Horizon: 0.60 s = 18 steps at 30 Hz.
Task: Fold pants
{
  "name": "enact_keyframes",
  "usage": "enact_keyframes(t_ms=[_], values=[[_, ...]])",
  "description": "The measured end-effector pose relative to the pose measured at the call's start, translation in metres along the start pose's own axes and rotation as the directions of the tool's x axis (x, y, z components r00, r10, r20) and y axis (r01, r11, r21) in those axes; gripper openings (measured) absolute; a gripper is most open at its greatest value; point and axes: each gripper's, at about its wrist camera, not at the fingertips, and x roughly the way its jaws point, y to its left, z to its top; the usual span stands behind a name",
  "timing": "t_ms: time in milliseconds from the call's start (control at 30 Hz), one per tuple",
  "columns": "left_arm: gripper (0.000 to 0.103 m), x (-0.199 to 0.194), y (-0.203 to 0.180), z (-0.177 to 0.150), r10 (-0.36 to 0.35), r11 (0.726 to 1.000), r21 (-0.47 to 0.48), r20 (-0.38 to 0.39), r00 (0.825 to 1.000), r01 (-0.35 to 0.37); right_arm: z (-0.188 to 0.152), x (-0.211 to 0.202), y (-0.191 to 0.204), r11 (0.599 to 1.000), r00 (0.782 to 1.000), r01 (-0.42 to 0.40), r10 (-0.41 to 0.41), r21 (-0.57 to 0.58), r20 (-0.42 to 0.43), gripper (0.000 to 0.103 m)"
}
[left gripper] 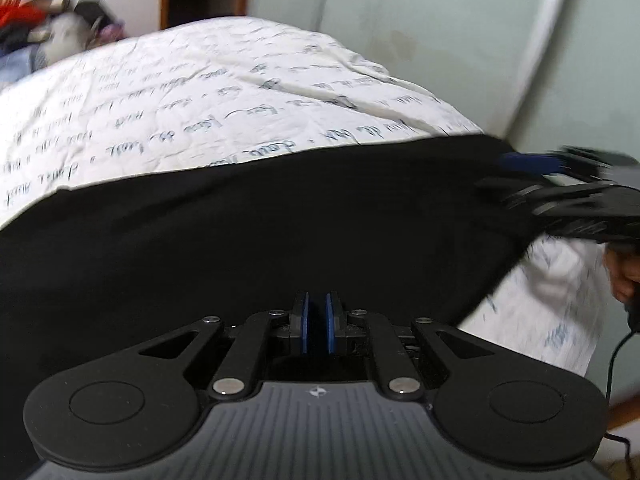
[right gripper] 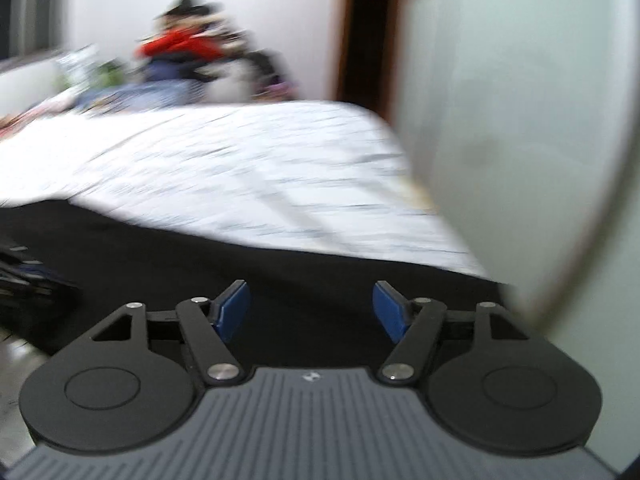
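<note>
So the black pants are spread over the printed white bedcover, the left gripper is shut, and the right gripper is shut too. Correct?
Not quite: the right gripper is open, its blue pads wide apart with nothing between them, as the right wrist view shows. The black pants do lie on the printed white bedcover, and the left gripper is shut.

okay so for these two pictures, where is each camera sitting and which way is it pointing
Left wrist view: sits on the left gripper, looking forward and down along its closed blue pads at the black pants on the white script-printed bedspread; the right gripper and part of a hand show at the right edge.
Right wrist view: sits on the right gripper, jaws apart with nothing between them, facing across the pants and bed toward a blurred clothes pile.
Shared: pants, bedspread, clothes pile, pale green wall.
</note>
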Motion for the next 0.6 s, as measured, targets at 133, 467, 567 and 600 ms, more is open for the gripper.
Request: enact_keyframes(t_ms=[133,467,567,600], values=[[0.008,-0.014,-0.011,-0.015,0.000,0.992,0.123,0.002,1.000,0.000,-0.022,0.029,0.042,0.988,0.989,-0.052,0.030,-0.147,-0.147,0.068],[0.012,-0.034,0.038,-0.030,0.093,0.994,-0.064,0.009,0.996,-0.093,-0.002,-0.011,0.057,0.983,0.997,-0.067,0.061,-0.173,-0.040,0.084],[0.012,-0.041,0.034,-0.042,0.083,0.997,-0.012,0.008,0.997,-0.083,0.003,0.005,0.080,0.973,0.991,-0.128,0.120,-0.191,-0.052,0.089],[0.012,-0.045,0.030,-0.047,0.086,0.996,0.029,0.006,0.996,-0.086,-0.001,0.012,0.089,0.965,0.988,-0.147,0.132,-0.216,-0.083,0.089]])
